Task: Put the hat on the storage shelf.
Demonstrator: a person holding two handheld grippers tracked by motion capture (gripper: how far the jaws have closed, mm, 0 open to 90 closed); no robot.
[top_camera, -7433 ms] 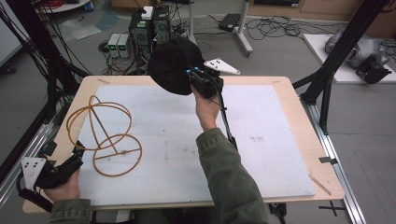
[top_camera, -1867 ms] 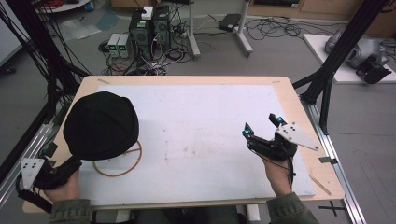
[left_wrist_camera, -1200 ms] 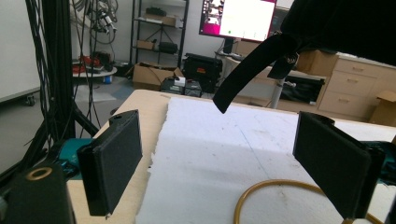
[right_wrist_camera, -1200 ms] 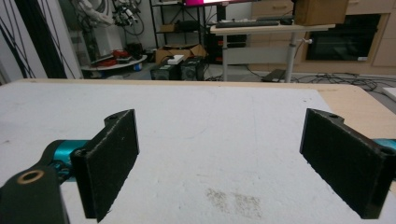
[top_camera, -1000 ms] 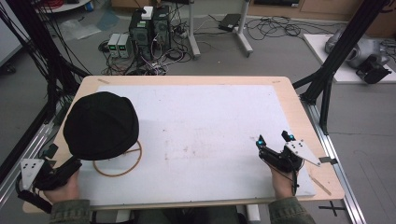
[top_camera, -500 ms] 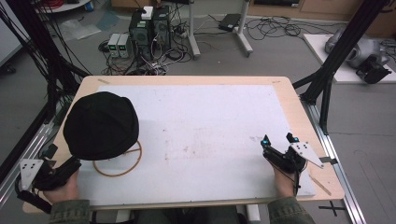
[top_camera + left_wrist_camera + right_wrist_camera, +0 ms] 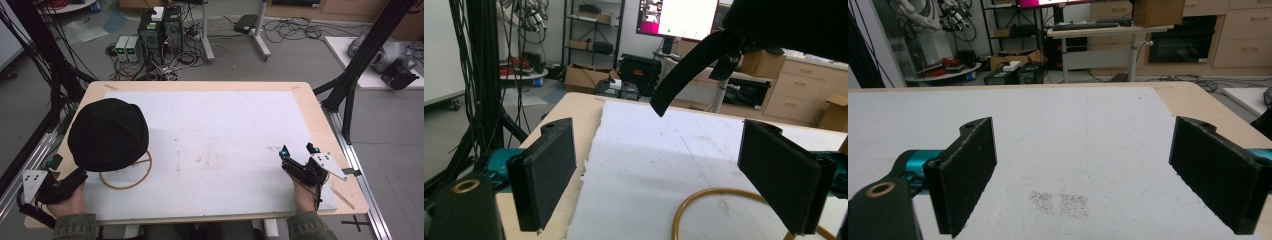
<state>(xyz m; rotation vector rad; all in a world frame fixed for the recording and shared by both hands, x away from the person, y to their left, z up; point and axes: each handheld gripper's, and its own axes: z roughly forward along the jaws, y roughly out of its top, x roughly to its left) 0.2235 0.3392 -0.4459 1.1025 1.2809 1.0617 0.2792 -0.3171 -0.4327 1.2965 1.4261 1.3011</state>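
A black hat (image 7: 107, 134) sits on top of a gold wire stand at the table's left, and the stand's round base ring (image 7: 131, 176) shows under it on the white mat (image 7: 220, 125). My left gripper (image 7: 66, 170) rests open at the front left corner, just short of the ring. In the left gripper view the gripper (image 7: 656, 142) is open and empty, with the ring (image 7: 719, 197) ahead and the hat's strap (image 7: 686, 70) hanging above. My right gripper (image 7: 298, 150) rests open at the front right, and in its own view the gripper (image 7: 1083, 137) holds nothing.
The wooden table edge (image 7: 320, 112) frames the mat. Black frame posts (image 7: 350, 75) stand at both sides of the table. Computer boxes (image 7: 160, 27) and cables lie on the floor beyond the far edge. A faint stain (image 7: 1060, 202) marks the mat ahead of the right gripper.
The right gripper set the hat on the wire stand, let go, and drew back to the front right edge. The left gripper has stayed still.
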